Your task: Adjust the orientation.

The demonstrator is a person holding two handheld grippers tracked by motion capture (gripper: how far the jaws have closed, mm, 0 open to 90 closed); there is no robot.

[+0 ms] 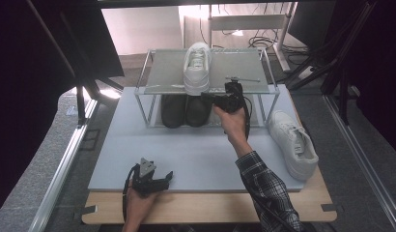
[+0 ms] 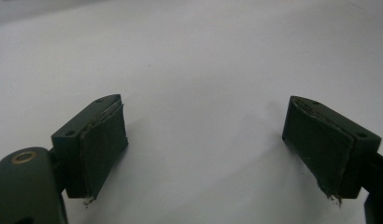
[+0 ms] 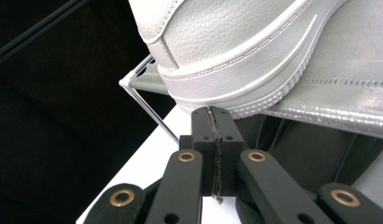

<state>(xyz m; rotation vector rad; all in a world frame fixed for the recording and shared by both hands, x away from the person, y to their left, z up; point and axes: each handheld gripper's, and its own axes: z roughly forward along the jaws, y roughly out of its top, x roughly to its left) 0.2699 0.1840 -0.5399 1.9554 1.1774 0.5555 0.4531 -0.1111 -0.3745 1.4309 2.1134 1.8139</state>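
Right gripper (image 3: 211, 111): clenched tight, pads pressed flat together, nothing between them. Tips set right at the ribbed rubber heel edge of the white leather low-top sneaker (image 3: 236, 46), touching or nearly so. Probably used this way as a blunt pusher, to nudge the heel and square the shoe up, not to grasp it.

White leather low-top sneaker: on the grey fabric top shelf (image 1: 244, 70) of the thin wire-framed shoe rack, toe pointing away, heel overhanging the near edge a little. Hence, likely, the push from the front.

Left gripper (image 2: 213, 135): released, jaws wide apart, holding nothing, parked low over the pale grey mat (image 1: 196, 154) near the front edge of the wooden table (image 1: 205, 210), well clear of the rack.

Around:
- pair of black shoes (image 1: 185, 110) on the lower tier, directly under the sneaker, just below the working hand
- matching second white sneaker (image 1: 295, 142) lying on the mat to the right of the rack, apart from both grippers

In the way: the rack's thin metal front rail (image 3: 152, 112) just beside the clenched tips, easy to catch on a push aimed too low. Beyond the toe, open shelf.
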